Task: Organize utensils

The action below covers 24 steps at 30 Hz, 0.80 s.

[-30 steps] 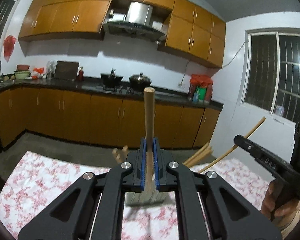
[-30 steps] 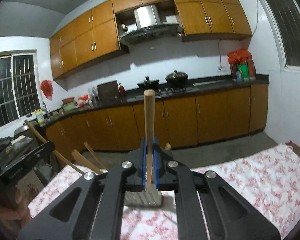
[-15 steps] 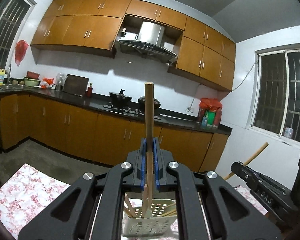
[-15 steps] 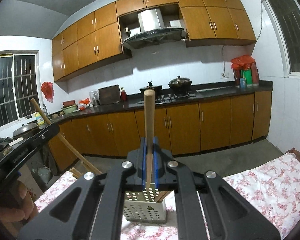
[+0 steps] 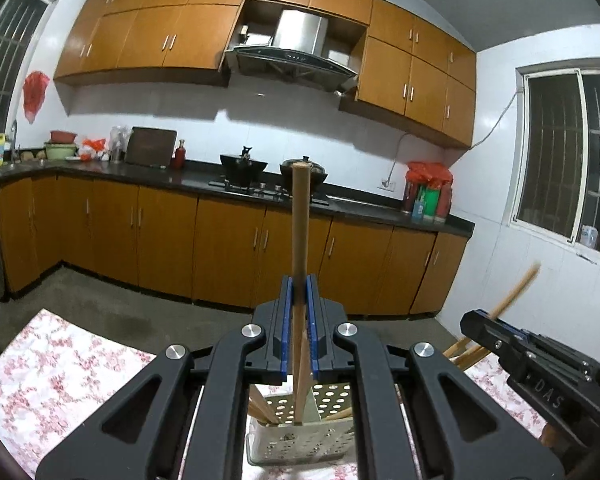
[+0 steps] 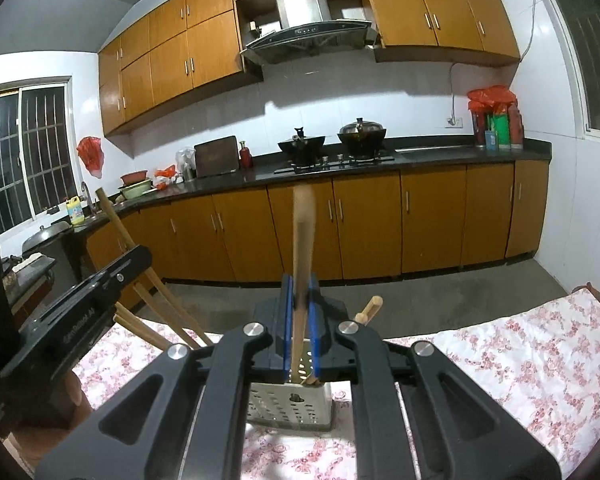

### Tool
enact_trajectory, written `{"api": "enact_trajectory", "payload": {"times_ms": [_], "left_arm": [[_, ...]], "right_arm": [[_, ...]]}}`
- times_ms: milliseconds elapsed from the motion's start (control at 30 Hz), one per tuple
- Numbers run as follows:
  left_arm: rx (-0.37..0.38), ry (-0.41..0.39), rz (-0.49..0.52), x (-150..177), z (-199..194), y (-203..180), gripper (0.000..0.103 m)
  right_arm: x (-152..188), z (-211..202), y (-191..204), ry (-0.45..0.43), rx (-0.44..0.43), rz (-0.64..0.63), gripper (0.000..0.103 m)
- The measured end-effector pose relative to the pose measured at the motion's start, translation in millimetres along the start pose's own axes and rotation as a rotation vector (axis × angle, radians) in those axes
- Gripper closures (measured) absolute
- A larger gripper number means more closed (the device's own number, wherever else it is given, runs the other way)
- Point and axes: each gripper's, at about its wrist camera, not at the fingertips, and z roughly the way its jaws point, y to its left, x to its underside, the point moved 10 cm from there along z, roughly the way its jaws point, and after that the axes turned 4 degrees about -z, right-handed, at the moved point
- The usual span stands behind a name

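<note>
Left wrist view: a wooden handle (image 5: 300, 240) stands upright, its long axis vertical and its rounded end pointing up toward the stove. The left gripper (image 5: 299, 324) has its blue pads closed tight on the handle's lower part. Below the jaws the handle's lower end reaches into a perforated white utensil basket (image 5: 300, 440) standing on the floral tablecloth (image 5: 52, 376), where other wooden sticks lean. At far right, the right gripper (image 5: 512, 348) shows with a slanted wooden stick.

Right wrist view: a second wooden handle (image 6: 303, 248), slightly blurred, also points up, near vertical. The right gripper (image 6: 299, 320) is clamped narrowly on it above a perforated metal-looking utensil holder (image 6: 290, 404). The left gripper (image 6: 80, 316) appears at left beside slanting sticks.
</note>
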Motion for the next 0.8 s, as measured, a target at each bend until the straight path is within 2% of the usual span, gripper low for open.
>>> {"api": "enact_trajectory", "payload": {"times_ms": [67, 100, 133, 200, 267, 300, 367, 400, 533, 567, 633, 733, 800], "left_arm": [[0.003, 0.003, -0.004, -1.2, -1.9, 1.8, 0.093], [0.003, 0.000, -0.006, -2.8, -4.6, 2.8, 0.086], [0.003, -0.005, -0.009, -4.8, -7.0, 3.7, 0.074], [0.005, -0.025, -0.019, -9.8, -15.0, 4.5, 0.062], [0.012, -0.033, -0.021, -13.6, -23.9, 5.2, 0.060], [0.013, -0.035, -0.020, -14.8, -26.8, 5.5, 0.058], [0.012, -0.042, -0.017, -16.4, -38.5, 8.2, 0.053], [0.009, -0.044, -0.017, -17.4, -41.7, 9.0, 0.047], [-0.022, -0.066, 0.007, -16.8, -66.9, 18.3, 0.022], [-0.031, -0.074, 0.021, -15.1, -75.2, 20.1, 0.018], [-0.053, -0.087, 0.054, -10.8, -90.6, 23.0, 0.007], [-0.087, -0.097, 0.102, -0.4, -108.9, 25.6, 0.002], [-0.113, -0.098, 0.135, 9.0, -118.4, 27.5, 0.002]], "right_arm": [[-0.5, -2.2, -0.1, -0.002, -0.001, 0.002, 0.086], [-2.1, -5.1, -0.8, -0.009, 0.001, 0.003, 0.084], [-3.5, -8.0, -0.9, -0.015, 0.002, 0.003, 0.081], [-6.9, -16.6, -1.6, -0.033, 0.009, 0.004, 0.075], [-9.2, -24.4, -4.3, -0.048, 0.015, 0.008, 0.065], [-10.4, -30.3, -6.1, -0.057, 0.020, 0.009, 0.062], [-10.7, -41.8, -9.3, -0.073, 0.030, 0.011, 0.053], [-9.8, -48.1, -11.1, -0.082, 0.037, 0.009, 0.050], [-2.6, -72.5, -13.2, -0.114, 0.068, -0.005, 0.025], [-0.2, -77.4, -13.2, -0.120, 0.074, -0.009, 0.017], [5.8, -88.9, -12.3, -0.135, 0.090, -0.017, 0.007], [18.6, -104.2, -8.3, -0.154, 0.104, -0.039, 0.004], [28.8, -111.8, -6.2, -0.153, 0.122, -0.061, 0.004]]}}
